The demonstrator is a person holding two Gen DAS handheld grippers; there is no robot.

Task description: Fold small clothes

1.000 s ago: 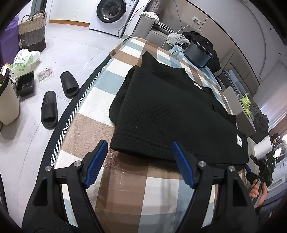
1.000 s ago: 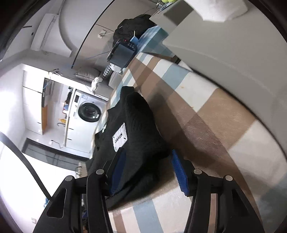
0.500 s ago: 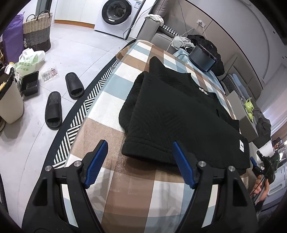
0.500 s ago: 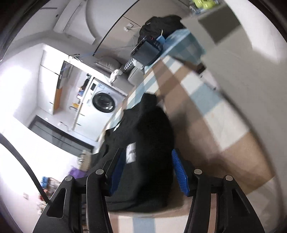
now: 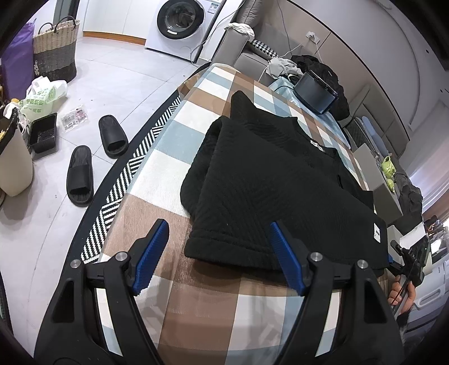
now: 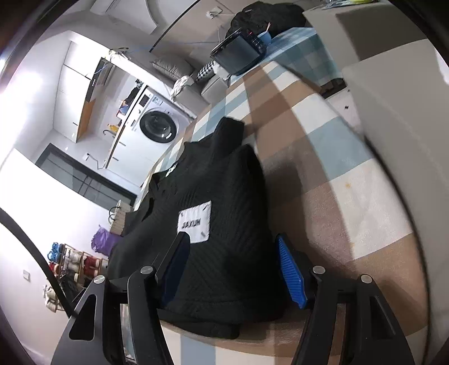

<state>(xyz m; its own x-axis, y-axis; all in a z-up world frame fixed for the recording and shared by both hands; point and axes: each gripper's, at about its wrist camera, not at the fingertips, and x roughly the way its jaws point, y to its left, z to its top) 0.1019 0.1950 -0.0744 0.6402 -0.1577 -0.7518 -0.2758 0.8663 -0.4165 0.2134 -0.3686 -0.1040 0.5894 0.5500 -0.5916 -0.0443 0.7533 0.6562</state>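
Note:
A black knitted sweater [image 5: 266, 179] lies folded on the checked blanket [image 5: 196, 294] that covers the table. My left gripper [image 5: 219, 257] hangs open just above the sweater's near hem, with nothing between its blue pads. In the right wrist view the sweater's corner [image 6: 224, 196] with the white label [image 6: 195, 224] lies between the fingers of my right gripper [image 6: 233, 271]. Its jaws are opening, and the right pad [image 6: 290, 272] stands clear beside the cloth's edge. The left wrist view shows the right gripper [image 5: 404, 258] at the far right, held by a hand [image 5: 401, 292].
A dark box [image 5: 315, 92] and a heap of dark clothes sit at the table's far end. A grey cabinet [image 6: 393, 84] stands close along the right side. On the floor to the left are two black slippers [image 5: 81, 174], a striped rug [image 5: 134, 157], a woven basket [image 5: 54, 47] and a washing machine [image 5: 179, 22].
My right gripper has rolled and slid along the sweater's edge, and its jaws have widened around the labelled corner. The left gripper has stayed open and almost still.

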